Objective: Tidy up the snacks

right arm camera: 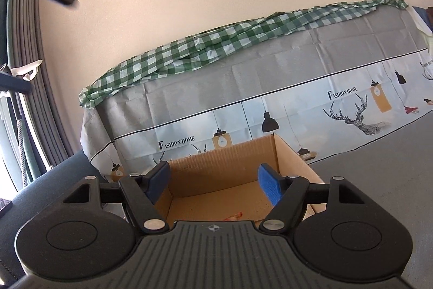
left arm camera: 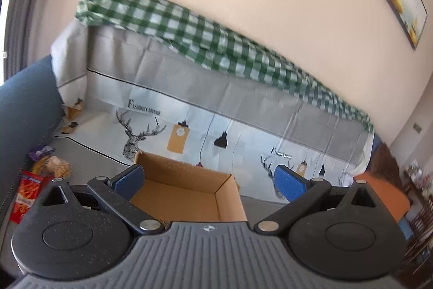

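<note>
The left gripper point(left arm camera: 209, 180) is seen with its blue pads spread wide and nothing between them, poised above the near edge of an open cardboard box point(left arm camera: 189, 197). The right gripper point(right arm camera: 213, 184) is likewise held apart, though less widely, and empty, its pads framing the box interior point(right arm camera: 216, 197) from just in front.

The snacks left to sort lie to the left of the left gripper and below it: a red packet of stick snacks point(left arm camera: 27, 194), a crumpled tan-and-clear wrapper point(left arm camera: 54, 165) and a purple wrapper point(left arm camera: 40, 151), bunched together on the grey cloth against the blue sofa arm point(left arm camera: 27, 104). The red packet is set with its long axis running roughly away from the camera, slightly tilted; the other two are too crumpled for an axis to be told. The left gripper is judged the nearer to this pile, so the coming reach would be made leftward and downward. None of the three is seen from the right wrist.

In the box, only an orange-red scrap point(right arm camera: 234, 216) is visible on the floor near the front edge, in the right wrist view; whether it is a snack cannot be told. The rest of the floor in view looks bare.

Behind the box hangs a grey printed cover point(left arm camera: 189, 110) with stags and lamps, topped by a green checked cloth point(left arm camera: 189, 37), under a beige wall.
</note>
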